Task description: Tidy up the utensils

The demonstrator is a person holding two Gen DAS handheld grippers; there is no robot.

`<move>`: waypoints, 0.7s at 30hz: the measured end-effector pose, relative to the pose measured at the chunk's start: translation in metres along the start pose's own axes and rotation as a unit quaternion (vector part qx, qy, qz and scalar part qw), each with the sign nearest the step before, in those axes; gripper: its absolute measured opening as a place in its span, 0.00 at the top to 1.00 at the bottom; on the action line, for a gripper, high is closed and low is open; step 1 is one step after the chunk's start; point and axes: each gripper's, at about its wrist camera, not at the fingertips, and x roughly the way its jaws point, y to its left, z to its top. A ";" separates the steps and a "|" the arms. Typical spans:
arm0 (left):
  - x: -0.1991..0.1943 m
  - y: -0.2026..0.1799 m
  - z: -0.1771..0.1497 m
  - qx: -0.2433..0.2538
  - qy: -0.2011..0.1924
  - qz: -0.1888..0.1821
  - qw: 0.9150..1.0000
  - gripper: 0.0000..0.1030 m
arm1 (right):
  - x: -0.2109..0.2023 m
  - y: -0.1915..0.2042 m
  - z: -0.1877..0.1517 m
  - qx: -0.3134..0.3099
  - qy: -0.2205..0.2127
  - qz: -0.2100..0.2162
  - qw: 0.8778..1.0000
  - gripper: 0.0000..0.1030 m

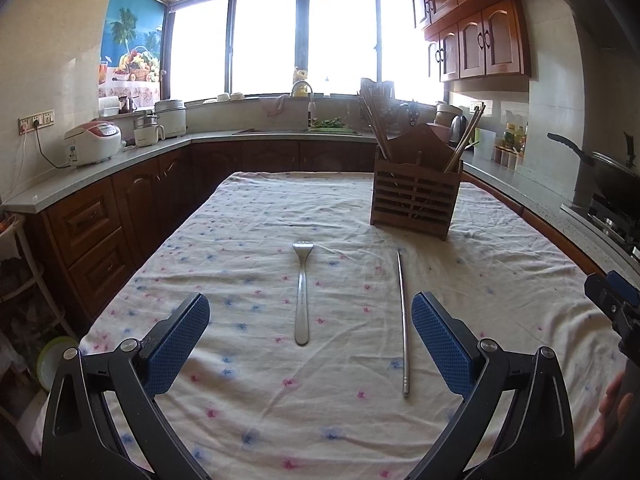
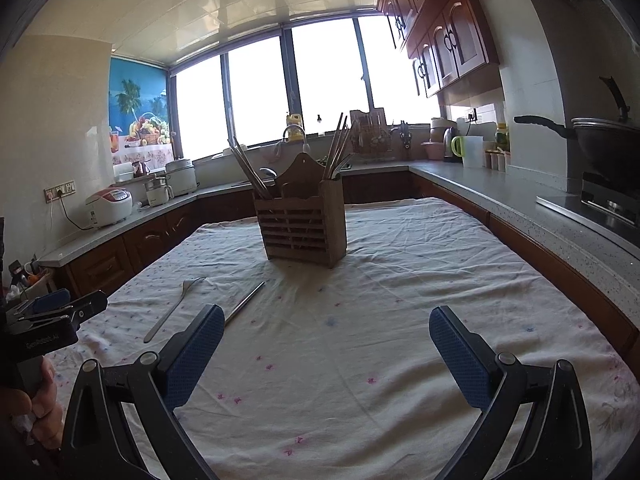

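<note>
A steel fork lies flat on the flowered tablecloth, tines pointing away from me. A thin metal chopstick lies to its right, almost parallel. Behind them stands a slatted wooden utensil holder with chopsticks sticking out of it. My left gripper hovers open above the cloth, the fork between its blue fingers and the chopstick just inside the right finger. My right gripper is open over bare cloth, with the fork, the chopstick and the holder ahead to its left.
Kitchen counters run along both sides of the table. A rice cooker sits on the left counter, a wok on the stove at right. A hand holds the left gripper at the left edge of the right wrist view.
</note>
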 end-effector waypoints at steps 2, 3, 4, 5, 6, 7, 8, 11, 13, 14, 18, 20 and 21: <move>-0.002 0.000 0.000 -0.002 -0.002 0.001 1.000 0.00 | -0.003 0.002 -0.001 -0.004 -0.004 0.002 1.000 0.00; -0.004 0.000 0.000 -0.003 -0.004 0.001 1.000 0.00 | -0.004 0.005 -0.001 -0.007 -0.007 0.004 1.000 0.00; -0.005 0.000 -0.001 -0.003 -0.005 0.001 1.000 0.00 | -0.005 0.006 -0.002 -0.009 -0.009 0.006 1.000 0.00; -0.006 0.000 -0.001 -0.002 -0.007 0.002 1.000 0.00 | -0.006 0.008 -0.002 -0.012 -0.011 0.007 1.000 0.00; -0.008 -0.001 -0.002 0.000 -0.009 0.004 1.000 0.00 | -0.007 0.009 -0.003 -0.013 -0.013 0.008 1.000 0.00; -0.010 -0.002 -0.002 0.002 -0.013 0.006 1.000 0.00 | -0.008 0.010 -0.003 -0.015 -0.015 0.010 1.000 0.00; -0.012 -0.003 -0.002 0.004 -0.017 0.009 1.000 0.00 | -0.010 0.012 -0.004 -0.016 -0.017 0.012 1.000 0.00; -0.018 -0.006 -0.003 0.012 -0.028 0.013 0.999 0.00 | -0.013 0.014 -0.005 -0.017 -0.024 0.016 0.999 0.00; -0.022 -0.008 -0.003 0.015 -0.034 0.013 0.999 0.00 | -0.015 0.015 -0.006 -0.017 -0.028 0.019 0.999 0.00; -0.023 -0.010 -0.003 0.017 -0.036 0.013 0.999 0.00 | -0.016 0.015 -0.006 -0.018 -0.031 0.020 0.999 0.00; -0.025 -0.013 -0.004 0.023 -0.039 0.012 0.999 0.00 | -0.017 0.018 -0.008 -0.022 -0.035 0.022 0.999 0.00; -0.026 -0.013 -0.004 0.024 -0.040 0.012 0.999 0.00 | -0.018 0.019 -0.009 -0.022 -0.036 0.026 0.999 0.00; -0.027 -0.014 -0.004 0.025 -0.041 0.013 0.999 0.00 | -0.019 0.020 -0.010 -0.023 -0.037 0.029 0.999 0.00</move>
